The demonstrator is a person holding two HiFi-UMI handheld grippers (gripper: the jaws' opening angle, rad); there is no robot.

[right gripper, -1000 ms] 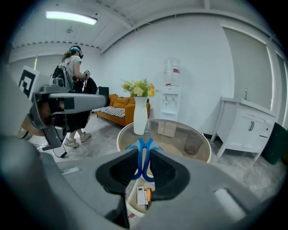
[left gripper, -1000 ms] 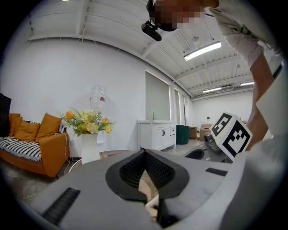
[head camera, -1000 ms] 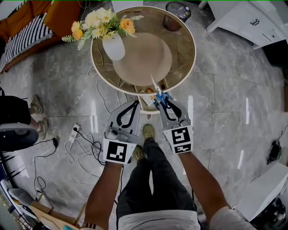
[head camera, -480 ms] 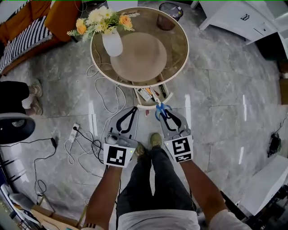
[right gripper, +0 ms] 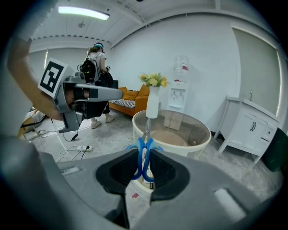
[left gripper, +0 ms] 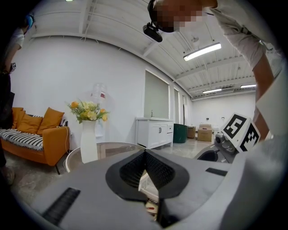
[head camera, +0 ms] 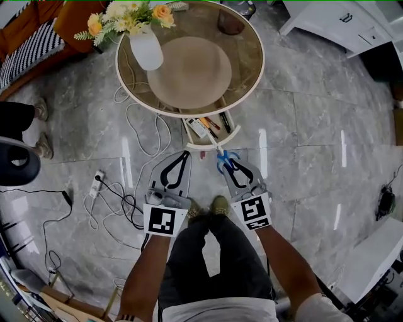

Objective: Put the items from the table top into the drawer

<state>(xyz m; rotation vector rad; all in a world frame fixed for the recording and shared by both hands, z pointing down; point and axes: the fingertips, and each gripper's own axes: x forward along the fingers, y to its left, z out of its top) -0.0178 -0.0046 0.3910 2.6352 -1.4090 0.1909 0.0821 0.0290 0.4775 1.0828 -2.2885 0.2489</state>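
My right tongs (head camera: 221, 158) pinch the 1 pair of scissors (head camera: 227, 156) by its blue handles. The 2 loops are squeezed side by side between the pads, and the shut metal blades point out toward 12 o'clock. The blade tip is just beside the front rim of the drawer (head camera: 234, 133), which stands pulled open at the 6 o'clock edge of the round glass table (head camera: 255, 75). Inside lie pens (head camera: 225, 121) and a small white box (head camera: 197, 127).

the scissors (right gripper: 145, 143) have blue handles. the left gripper (head camera: 187, 153) and the right gripper (head camera: 221, 157) are grey and black. their cubes (head camera: 161, 221) have black and white squares. the vase (head camera: 145, 49) is white. the flowers (head camera: 126, 16) are yellow, orange and white. the sofa (left gripper: 51, 141) is orange. its cushion (head camera: 25, 53) has black and white stripes. the floor (head camera: 315, 144) is grey marble.
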